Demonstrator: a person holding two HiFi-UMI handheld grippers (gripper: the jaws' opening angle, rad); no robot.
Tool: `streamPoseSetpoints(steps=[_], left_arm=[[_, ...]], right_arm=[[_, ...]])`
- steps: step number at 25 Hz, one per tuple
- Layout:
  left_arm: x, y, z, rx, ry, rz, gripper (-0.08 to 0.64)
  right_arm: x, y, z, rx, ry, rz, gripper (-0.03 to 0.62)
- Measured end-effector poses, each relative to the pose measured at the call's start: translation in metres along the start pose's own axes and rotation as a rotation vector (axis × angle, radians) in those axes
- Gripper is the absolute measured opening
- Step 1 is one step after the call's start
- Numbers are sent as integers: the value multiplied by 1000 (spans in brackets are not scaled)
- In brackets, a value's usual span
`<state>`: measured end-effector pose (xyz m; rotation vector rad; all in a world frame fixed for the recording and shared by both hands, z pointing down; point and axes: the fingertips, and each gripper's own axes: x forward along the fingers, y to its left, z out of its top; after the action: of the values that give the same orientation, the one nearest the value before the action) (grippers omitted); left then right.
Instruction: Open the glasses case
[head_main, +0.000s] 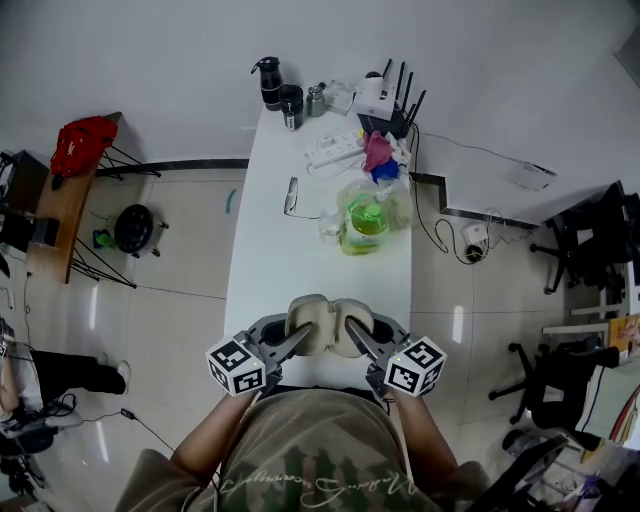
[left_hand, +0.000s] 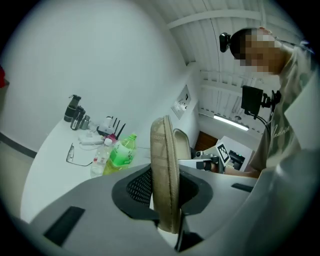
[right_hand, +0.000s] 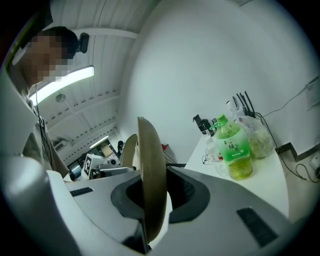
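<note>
- A person stands at the near end of a long white table (head_main: 270, 240), seen from above, with a two-jaw gripper in each hand.
- A tan glasses case (head_main: 322, 322) sits at the near edge of the table, directly in front of the person. It is spread open, its two rounded halves standing side by side with a gap between their tops.
- The left gripper (head_main: 298, 337) reaches in from the left. Its jaws are clamped on the rim of the case's left half. In the left gripper view that half stands upright and edge-on between the pads, its woven outer fabric showing.
- The right gripper (head_main: 352, 330) reaches in from the right. Its jaws are clamped on the rim of the right half, which the right gripper view shows as a thin upright shell pinched between the pads.
- Each gripper view shows the other half of the case and the other gripper's marker cube just behind.
- Farther along the table a green bottle (head_main: 365, 220) stands beside a clear plastic bag (head_main: 395, 205).
- A pair of eyeglasses (head_main: 291, 196) lies near the table's left edge, well apart from the case.
- At the far end are a black router (head_main: 395, 115) with antennas, a white power strip (head_main: 335, 148) and a dark flask (head_main: 270, 82).
</note>
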<state>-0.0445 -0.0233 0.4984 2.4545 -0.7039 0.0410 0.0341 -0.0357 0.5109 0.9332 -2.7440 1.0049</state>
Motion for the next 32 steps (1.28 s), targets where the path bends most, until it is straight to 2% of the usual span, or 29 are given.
streamPoseSetpoints(steps=[5,9,10,14,18,22,25,27,28,32], left_arm=[[-7,-11,6,6,0,-134,75],[-8,-28,14,8,0,-242,75],[-10,-35,15,6,-5,-283,75],[-19,-73,21,-29,-51,-525,75],[-28,-92,23,-31,-78,-650,67],[-40,-117,35,-50,-142,-823,66],[-44,-131,33,-49,-118,-924,66],[-42,-131,31,-55,-99,-931,67],[-38,-125,32,-61,-100,-898,67],[-24,-83,30,-106,-124,-688,69]], right_arm=[[-3,16,1,21,29,113,58],[-9,31,7,72,38,284,58],[-12,37,9,85,31,345,58],[-29,71,14,150,-9,603,57],[-40,89,15,110,-26,705,57],[-53,108,22,105,-40,841,57],[-62,117,21,112,-24,927,54],[-61,113,20,125,-27,922,54],[-58,106,21,132,-38,883,54],[-34,68,21,130,-70,642,55]])
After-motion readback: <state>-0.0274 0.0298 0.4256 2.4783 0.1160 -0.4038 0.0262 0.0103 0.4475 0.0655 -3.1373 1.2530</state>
